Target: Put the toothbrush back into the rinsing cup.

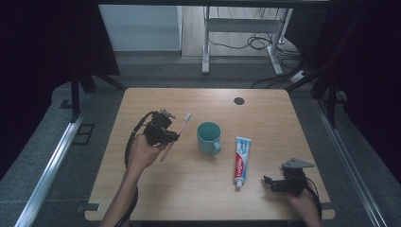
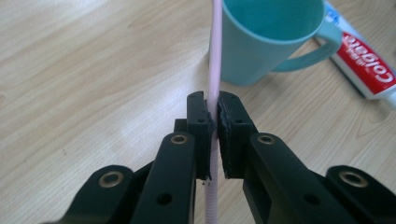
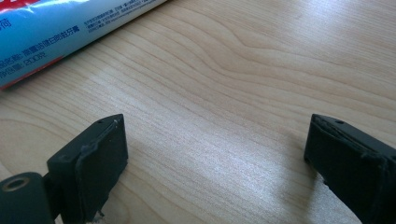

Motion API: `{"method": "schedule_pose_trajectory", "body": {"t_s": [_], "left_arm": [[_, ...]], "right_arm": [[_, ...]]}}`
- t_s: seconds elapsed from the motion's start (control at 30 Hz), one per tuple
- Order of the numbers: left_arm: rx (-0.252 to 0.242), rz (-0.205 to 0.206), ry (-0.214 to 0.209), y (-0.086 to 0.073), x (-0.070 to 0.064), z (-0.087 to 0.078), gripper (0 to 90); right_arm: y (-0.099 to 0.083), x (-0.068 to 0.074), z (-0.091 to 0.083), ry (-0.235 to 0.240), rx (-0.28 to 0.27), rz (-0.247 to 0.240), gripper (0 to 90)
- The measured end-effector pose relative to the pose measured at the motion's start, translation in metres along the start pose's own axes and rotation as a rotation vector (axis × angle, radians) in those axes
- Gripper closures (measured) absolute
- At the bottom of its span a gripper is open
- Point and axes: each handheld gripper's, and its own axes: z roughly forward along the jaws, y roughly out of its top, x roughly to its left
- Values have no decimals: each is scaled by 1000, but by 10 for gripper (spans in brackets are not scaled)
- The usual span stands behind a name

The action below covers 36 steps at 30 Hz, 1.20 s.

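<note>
The left tongs point(image 2: 213, 135) clamp the toothbrush point(image 2: 215, 70) left of the cup point(image 2: 261, 42), while the right tongs point(image 3: 215, 158) gape near the toothpaste point(image 3: 60, 32).

The table point(image 1: 142, 189) was pale matt wood grain. On it, a smooth teal plastic mug point(image 2: 261, 42) stood beside a glossy toothpaste tube point(image 2: 369, 65); the toothbrush point(image 2: 215, 70) handle looked smooth pink plastic.

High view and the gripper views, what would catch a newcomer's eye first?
Probably the pink toothbrush clamped in the left gripper, just left of the teal mug at the table's middle. Next, the toothpaste tube lying flat right of the mug, with the right gripper open beside it.
</note>
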Motion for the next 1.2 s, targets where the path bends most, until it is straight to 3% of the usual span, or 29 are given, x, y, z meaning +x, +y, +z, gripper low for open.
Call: {"method": "schedule_pose_trajectory", "body": {"t_s": [0.6, 1.2], "left_arm": [[-141, 48, -25, 21, -13, -7, 839], [-247, 42, -65, 40, -19, -4, 840]], "right_arm": [[0, 0, 0, 0, 0, 0, 57], [0, 0, 0, 0, 0, 0, 57]]}}
